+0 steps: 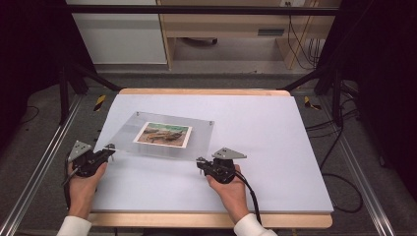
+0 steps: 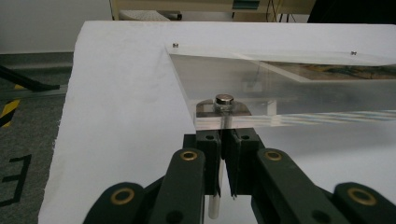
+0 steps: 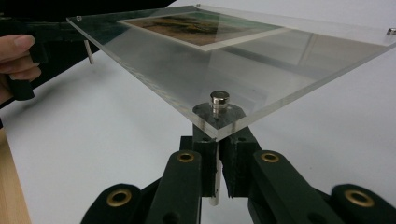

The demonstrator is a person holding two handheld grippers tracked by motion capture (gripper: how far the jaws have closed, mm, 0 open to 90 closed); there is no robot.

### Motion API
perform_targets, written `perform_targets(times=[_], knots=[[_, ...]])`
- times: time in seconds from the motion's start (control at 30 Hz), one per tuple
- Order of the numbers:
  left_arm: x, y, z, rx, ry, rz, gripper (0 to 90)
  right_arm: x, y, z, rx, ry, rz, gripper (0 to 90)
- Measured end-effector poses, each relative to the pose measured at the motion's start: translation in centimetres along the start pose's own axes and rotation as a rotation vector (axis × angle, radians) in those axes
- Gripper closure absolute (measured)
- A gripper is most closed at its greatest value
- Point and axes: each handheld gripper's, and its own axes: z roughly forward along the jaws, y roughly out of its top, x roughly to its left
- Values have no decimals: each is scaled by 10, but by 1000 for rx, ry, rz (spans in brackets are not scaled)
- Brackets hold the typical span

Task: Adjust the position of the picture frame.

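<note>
High view: the clear frame with its photo sits left of the middle of the white sheet, its near edge lifted off the sheet. The left gripper is pinched on the metal pin under the frame's near left corner. The right gripper is pinched on the pin under the near right corner. A round cap tops each corner. Beneath the sheet lies the wooden table.
</note>
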Motion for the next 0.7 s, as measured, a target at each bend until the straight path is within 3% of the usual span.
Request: perform_targets(times=[0.4,0.7], knots=[[-5,5,-3,7,-15,-26,839,-2,2,6,-69,-43,-14,843],[-5,4,-1,26,-24,-13,832,-3,2,7,-60,-49,-19,848]])
